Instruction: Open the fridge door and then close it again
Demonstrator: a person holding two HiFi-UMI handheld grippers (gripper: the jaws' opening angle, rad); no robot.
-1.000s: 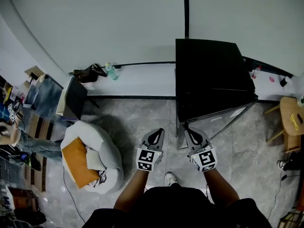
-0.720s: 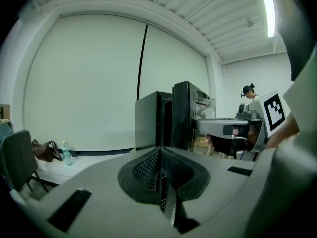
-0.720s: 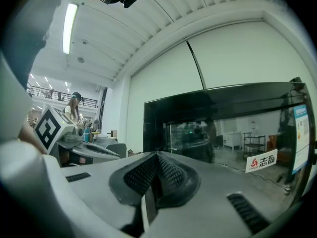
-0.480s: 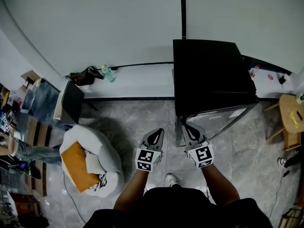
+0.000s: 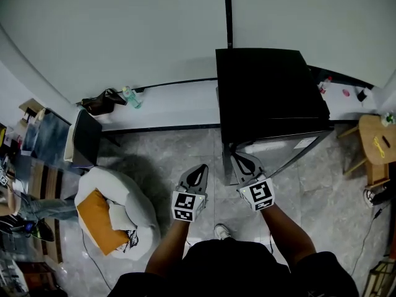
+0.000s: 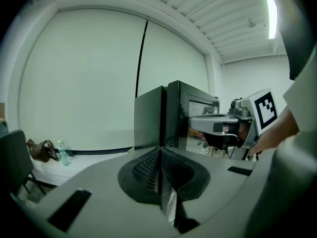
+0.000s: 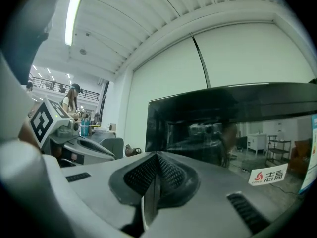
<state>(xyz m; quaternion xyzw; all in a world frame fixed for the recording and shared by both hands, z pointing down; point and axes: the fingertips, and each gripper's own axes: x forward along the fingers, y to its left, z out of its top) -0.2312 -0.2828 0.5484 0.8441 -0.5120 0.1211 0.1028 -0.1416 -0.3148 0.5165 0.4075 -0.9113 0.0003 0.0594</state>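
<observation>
One tall black fridge stands against the white wall, straight ahead. Two grippers: left gripper and right gripper, both with jaws pressed together on nothing. The right one is close to the fridge's front.

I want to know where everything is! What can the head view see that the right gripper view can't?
Only the head view shows the white beanbag with its orange cushion, and the wooden stool. Only the right gripper view shows the long ceiling lamp. Both show the black fridge, the left gripper and the right gripper with its fingers together.
</observation>
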